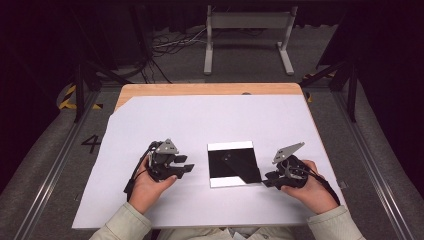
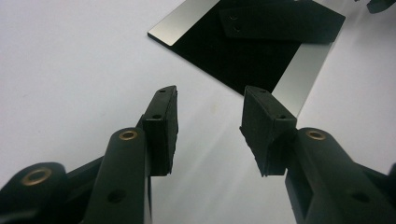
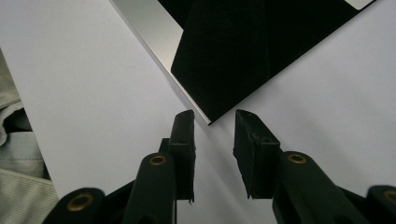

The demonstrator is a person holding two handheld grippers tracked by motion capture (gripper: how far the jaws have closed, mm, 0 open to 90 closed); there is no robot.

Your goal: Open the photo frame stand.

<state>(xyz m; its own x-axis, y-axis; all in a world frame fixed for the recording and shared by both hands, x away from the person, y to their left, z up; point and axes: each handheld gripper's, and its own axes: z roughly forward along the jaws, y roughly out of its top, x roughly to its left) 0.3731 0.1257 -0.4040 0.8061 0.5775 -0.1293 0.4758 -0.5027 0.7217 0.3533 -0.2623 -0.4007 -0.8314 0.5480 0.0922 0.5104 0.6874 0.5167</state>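
A square shiny plate [image 1: 232, 164], mostly black with bright silver strips along its edges, lies flat on the white sheet [image 1: 200, 120] between my two grippers. My left gripper [image 1: 186, 164] rests on the sheet left of the plate and points toward it. Its jaws are open with nothing between them [image 2: 210, 93], and the plate [image 2: 243, 60] lies just ahead. My right gripper [image 1: 267, 178] sits at the plate's near right corner. Its jaws are open [image 3: 214, 116], and the corner of the plate [image 3: 219, 70] is just in front of the fingertips, not touching them.
The white sheet covers most of a wooden table whose back edge [image 1: 210, 89] shows. A white metal stand [image 1: 247, 30] and cables lie on the floor behind. A pale sleeve [image 3: 14, 158] is at the left of the right gripper view.
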